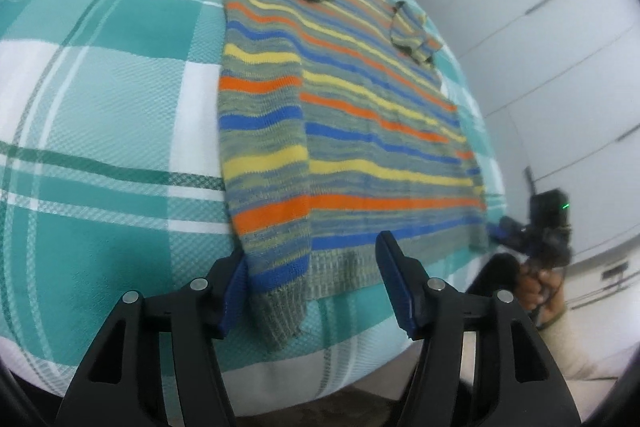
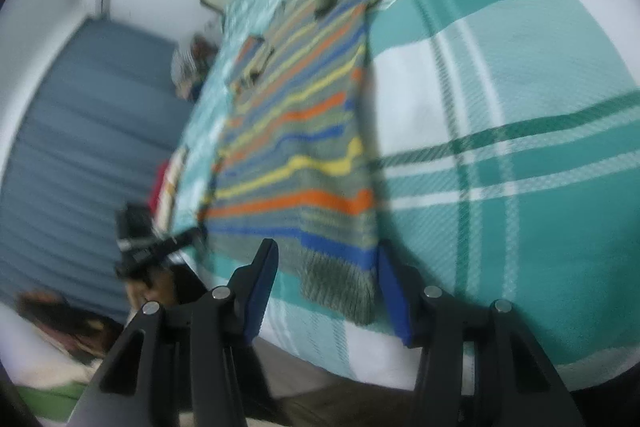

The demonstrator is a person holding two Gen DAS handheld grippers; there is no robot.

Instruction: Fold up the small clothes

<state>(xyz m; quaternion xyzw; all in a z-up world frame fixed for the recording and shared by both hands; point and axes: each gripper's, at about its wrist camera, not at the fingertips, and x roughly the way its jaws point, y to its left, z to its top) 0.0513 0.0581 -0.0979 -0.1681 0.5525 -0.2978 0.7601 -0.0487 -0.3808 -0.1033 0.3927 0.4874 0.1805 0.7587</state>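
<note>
striped sweater (image 1: 352, 115) flat on a teal plaid bedspread (image 1: 100, 107), left gripper (image 1: 316, 279) jaws apart around the folded sleeve cuff at the hem, right gripper (image 2: 326, 287) jaws apart around the other hem corner, pads not pressing

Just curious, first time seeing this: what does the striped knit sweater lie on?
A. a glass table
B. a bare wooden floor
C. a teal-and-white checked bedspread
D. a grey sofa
C: the striped knit sweater lies spread flat on the teal-and-white checked bedspread, which shows around it in both wrist views.
</note>
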